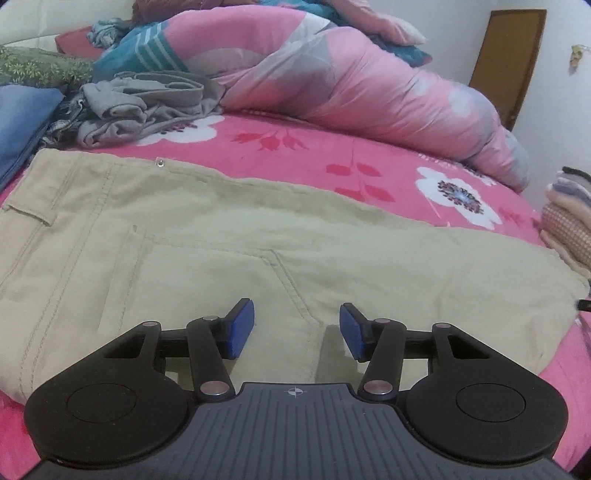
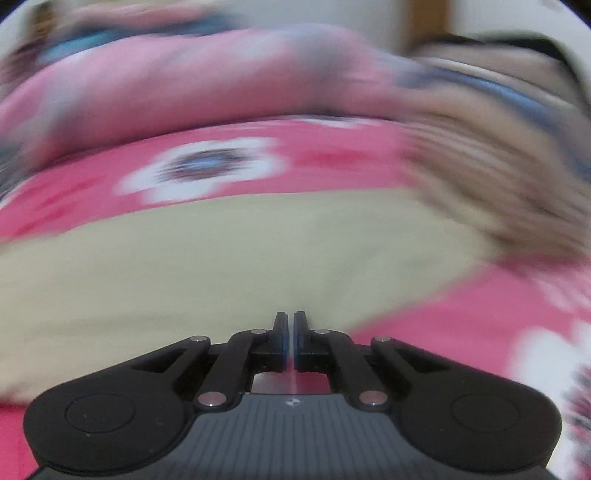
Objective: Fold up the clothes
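Left gripper point(image 1: 296, 330) spread over my soft, limp khaki trousers point(image 1: 221, 240), right gripper point(image 2: 290, 341) pressed together, seemingly empty; I'd pinch a thick hem.

Bed point(image 1: 295, 147) covered by a pink sheet printed with white and red flowers. Rolled pink floral quilt point(image 1: 351, 85) along the far side. Plain white wall point(image 1: 554, 92) behind, with a brown wooden door point(image 1: 513, 55) at the right. Cream headboard point(image 1: 55, 18) at the upper left. Even indoor light; right wrist view heavily blurred.
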Available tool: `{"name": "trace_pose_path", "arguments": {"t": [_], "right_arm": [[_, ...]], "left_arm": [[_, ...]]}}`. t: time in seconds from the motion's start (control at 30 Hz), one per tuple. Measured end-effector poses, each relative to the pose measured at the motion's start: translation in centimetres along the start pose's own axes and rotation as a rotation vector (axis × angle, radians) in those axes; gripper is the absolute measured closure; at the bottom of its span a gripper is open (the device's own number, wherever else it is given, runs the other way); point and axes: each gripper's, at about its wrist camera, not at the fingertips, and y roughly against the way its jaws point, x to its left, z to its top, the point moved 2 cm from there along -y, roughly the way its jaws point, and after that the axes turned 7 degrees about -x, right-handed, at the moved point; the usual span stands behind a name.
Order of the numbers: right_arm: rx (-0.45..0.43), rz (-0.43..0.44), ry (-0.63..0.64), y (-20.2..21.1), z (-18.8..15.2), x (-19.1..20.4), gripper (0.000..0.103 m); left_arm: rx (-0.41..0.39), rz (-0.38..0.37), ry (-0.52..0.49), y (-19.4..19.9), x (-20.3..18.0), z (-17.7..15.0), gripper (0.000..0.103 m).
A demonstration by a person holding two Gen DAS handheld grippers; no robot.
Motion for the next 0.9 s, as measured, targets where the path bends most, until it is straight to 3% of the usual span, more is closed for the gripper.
{"name": "trace_pose_path", "arguments": {"t": [0.07,0.13,0.27,0.33,0.53,0.63,0.83,0.9], "right_arm": [[-0.045,0.054,-0.003,2.2,0.4,1.2,0.100],[-0.102,0.193,0.064,4.7,0.0,5.6,0.100],[-0.211,0.650,0.249,9.3,-2.9,17.2,0.100],[-0.213,0.755,0.295,9.8,-4.6,20.5,0.100],[-0.125,0.661,0.305,9.4,-9.7,17.1,0.101],[-0.067,0.552,0.255,11.0,-8.7,14.4,0.100],[-0.264,0.695,0.179,14.6,-5.2,19.4,0.098],[-0.272,0.719,0.185,14.4,-5.6,21.8,0.091]], "left_arm": [[-0.009,-0.003,0.003,0.2,0.1,0.0,0.050],[-0.017,-0.006,0.007,0.4,0.2,-0.1,0.050],[-0.017,0.000,0.012,0.6,0.2,-0.7,0.050],[-0.021,0.000,0.018,0.7,0.4,-0.7,0.050],[-0.029,-0.050,0.043,0.7,1.4,-0.8,0.050],[-0.030,-0.074,0.048,0.7,1.8,-0.8,0.050],[-0.025,-0.078,0.062,1.0,1.9,-0.7,0.050],[-0.017,-0.070,0.070,1.2,2.1,-0.5,0.050]]}}
